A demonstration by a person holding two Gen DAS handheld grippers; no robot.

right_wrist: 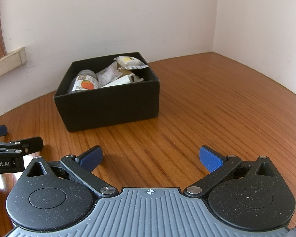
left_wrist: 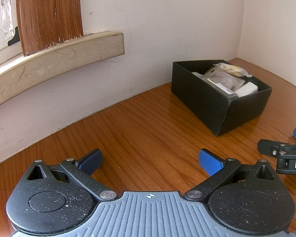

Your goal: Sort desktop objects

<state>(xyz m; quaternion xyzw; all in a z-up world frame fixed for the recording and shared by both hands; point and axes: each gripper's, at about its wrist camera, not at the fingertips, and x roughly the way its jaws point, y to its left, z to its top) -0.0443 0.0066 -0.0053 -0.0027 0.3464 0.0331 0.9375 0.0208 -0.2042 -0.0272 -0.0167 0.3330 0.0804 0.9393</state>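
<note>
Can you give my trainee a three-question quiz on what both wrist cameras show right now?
1. True or false: the black box on the wooden desk is empty.
2. What do the left gripper and right gripper hold? A) a bottle B) nothing C) a packet
3. Fill in: the small bottle in the box has a label picturing an ____ fruit.

Key: 1 false; 2 B, both are open; 3 orange.
</note>
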